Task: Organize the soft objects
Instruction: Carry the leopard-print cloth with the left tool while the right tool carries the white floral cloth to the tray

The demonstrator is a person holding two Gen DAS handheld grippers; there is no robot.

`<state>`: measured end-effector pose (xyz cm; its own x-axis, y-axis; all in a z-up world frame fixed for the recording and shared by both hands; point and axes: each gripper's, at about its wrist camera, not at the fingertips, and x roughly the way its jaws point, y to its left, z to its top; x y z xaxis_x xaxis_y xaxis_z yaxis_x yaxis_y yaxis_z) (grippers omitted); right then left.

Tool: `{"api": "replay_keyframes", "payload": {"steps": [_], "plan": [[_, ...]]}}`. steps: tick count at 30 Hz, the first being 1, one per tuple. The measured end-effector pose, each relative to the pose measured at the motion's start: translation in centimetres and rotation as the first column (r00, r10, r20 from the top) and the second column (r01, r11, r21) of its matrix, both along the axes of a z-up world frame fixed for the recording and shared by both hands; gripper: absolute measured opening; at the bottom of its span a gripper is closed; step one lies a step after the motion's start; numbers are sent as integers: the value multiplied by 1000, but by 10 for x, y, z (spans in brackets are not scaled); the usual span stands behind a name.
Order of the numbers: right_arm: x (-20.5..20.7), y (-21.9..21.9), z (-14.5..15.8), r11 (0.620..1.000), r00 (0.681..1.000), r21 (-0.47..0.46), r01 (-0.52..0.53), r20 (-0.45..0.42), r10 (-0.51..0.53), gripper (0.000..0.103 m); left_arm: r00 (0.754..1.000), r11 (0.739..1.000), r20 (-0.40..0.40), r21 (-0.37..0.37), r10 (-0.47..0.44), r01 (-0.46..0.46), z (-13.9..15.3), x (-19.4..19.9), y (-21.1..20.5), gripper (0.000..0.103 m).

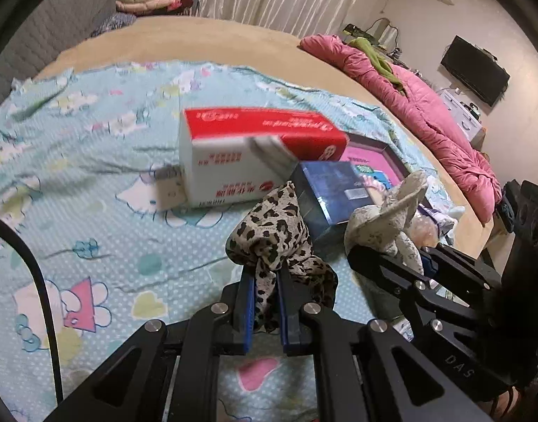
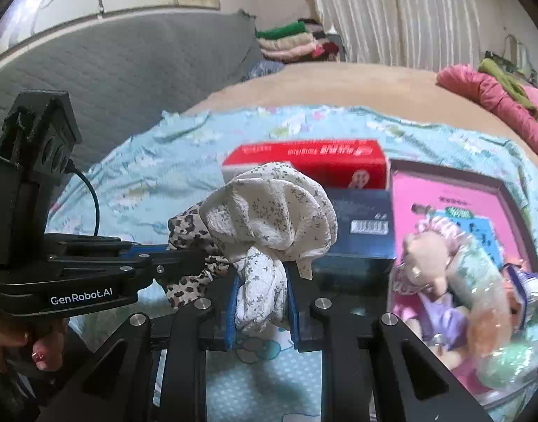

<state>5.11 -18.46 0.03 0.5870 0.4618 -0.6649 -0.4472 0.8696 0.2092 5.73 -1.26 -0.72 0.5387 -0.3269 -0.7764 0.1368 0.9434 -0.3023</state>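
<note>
Left wrist view: my left gripper (image 1: 265, 281) pinches the crumpled leopard-print fabric scrunchie (image 1: 272, 235) between its blue-padded fingers (image 1: 246, 302), above the pale blue cartoon-print bedsheet (image 1: 93, 211). Right wrist view: my right gripper (image 2: 262, 281) likewise has its fingers (image 2: 292, 302) clamped on the bunched white floral fabric scrunchie (image 2: 269, 218), just beside the leopard one. Beyond lie a dark blue rectangular box (image 2: 360, 225), a red-and-white carton (image 1: 241, 147) and a pink-lined tray (image 2: 444, 197) of blurred soft items; farther off, a pink quilt (image 1: 427, 105).
</note>
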Motion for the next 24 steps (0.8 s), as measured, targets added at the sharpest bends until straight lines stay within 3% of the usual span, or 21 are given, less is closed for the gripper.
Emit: {"api": "replay_keyframes", "payload": {"steps": [11,24], "plan": [[-19,-38,32,994,993,53,91,66,-94,23,996,997,63,45,-61,58,38,-10,-48,11],[-30,-112,59,961,961,140,240,106,-255,23,982,985,115,98,-153,142,79,-7,-110,11]]}}
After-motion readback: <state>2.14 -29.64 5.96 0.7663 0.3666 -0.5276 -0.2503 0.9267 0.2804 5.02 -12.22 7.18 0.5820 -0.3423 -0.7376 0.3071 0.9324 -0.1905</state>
